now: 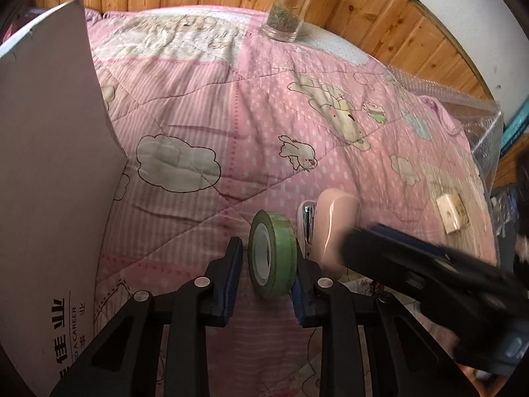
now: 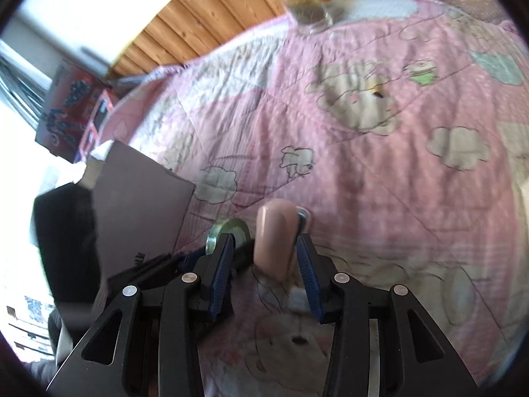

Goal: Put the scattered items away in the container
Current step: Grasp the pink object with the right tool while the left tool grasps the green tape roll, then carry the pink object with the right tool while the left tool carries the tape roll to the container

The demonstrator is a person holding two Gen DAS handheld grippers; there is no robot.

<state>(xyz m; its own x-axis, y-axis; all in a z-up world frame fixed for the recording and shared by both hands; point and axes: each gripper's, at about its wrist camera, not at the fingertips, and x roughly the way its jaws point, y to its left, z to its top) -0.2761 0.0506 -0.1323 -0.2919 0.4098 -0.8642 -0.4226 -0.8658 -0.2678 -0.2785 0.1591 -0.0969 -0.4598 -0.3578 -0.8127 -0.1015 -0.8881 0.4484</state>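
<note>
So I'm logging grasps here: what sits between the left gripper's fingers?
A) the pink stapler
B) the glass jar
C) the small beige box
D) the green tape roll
D: the green tape roll stands on edge between the left gripper's open fingers; the pink stapler lies beside it.

The grey box (image 1: 49,165) reads "A CAREER".

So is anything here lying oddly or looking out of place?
Nothing spilled or broken. The green tape stands on edge between the left gripper's open fingers, close beside a pink stapler that the right gripper straddles. A glass jar stands upright on the soft quilt.
</note>
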